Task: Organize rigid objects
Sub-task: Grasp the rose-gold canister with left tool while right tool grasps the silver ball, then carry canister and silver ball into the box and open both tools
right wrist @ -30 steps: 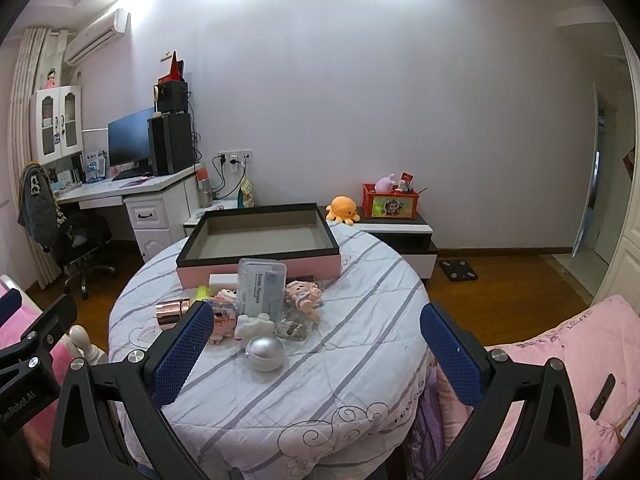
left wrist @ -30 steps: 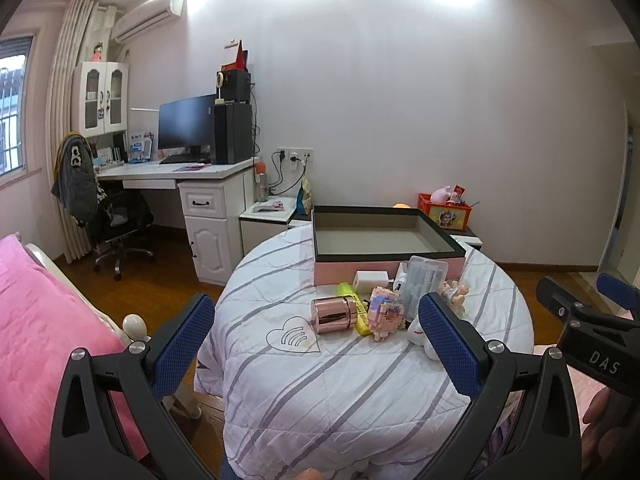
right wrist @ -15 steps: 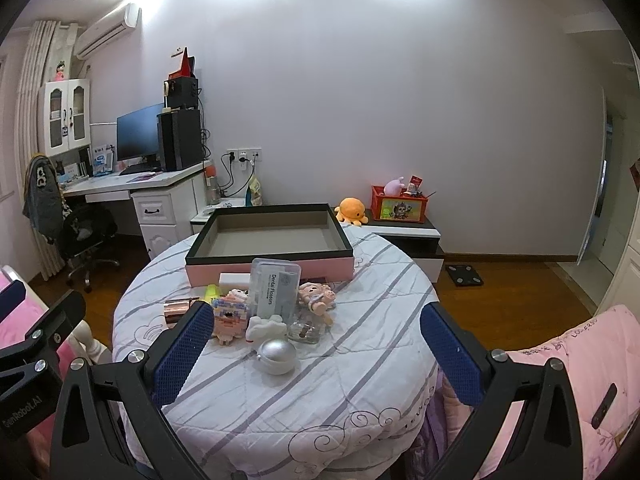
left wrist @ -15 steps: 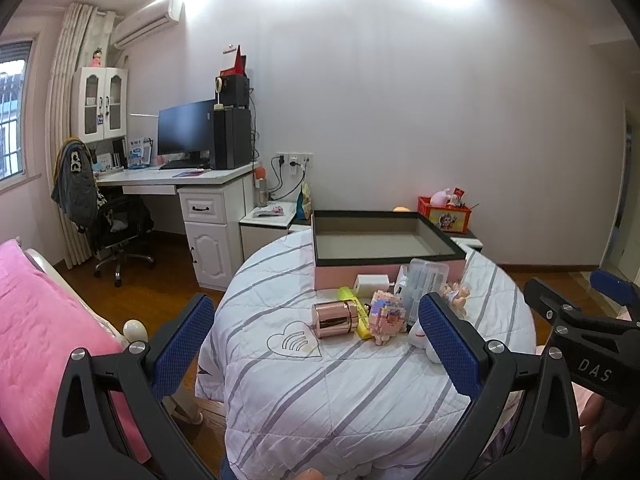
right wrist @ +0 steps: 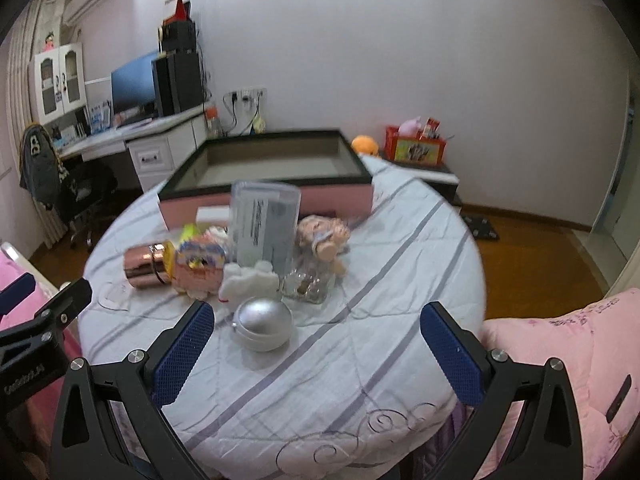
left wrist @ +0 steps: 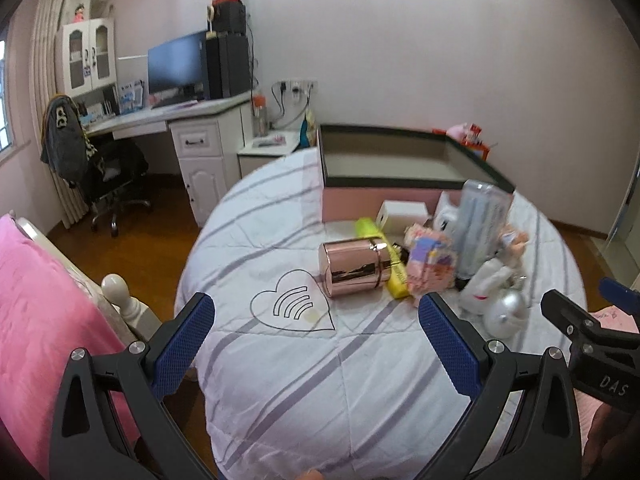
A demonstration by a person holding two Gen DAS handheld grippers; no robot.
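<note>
Round worktop (left wrist: 304, 380) under a striped quilted cloth, carrying everything to be sorted. At its far edge lies the largest item, a shallow pink box (right wrist: 276, 164) with a dark rim, open-topped and seemingly bare inside, judged to be the receptacle since the loose items are heaped just in front of it. In the heap, largest first: a clear plastic case (right wrist: 264, 228) standing upright at the centre; a rose-gold cylinder (left wrist: 354, 268) lying on its side at the left edge, beside a yellow-green tube (left wrist: 382, 254); a pink block figure (right wrist: 198, 268); a small doll (right wrist: 324, 236) to the right; a white plush (right wrist: 248, 282); a white box (left wrist: 402, 214) against the pink wall; and, nearest the viewer, a silver dome (right wrist: 262, 322) set apart from the pile, hence an easy first pick. Left tongs (left wrist: 316, 344) and right tongs (right wrist: 316, 344) both hover over the near worktop with jaws spread wide and nothing between them; no item has yet reached the box.
</note>
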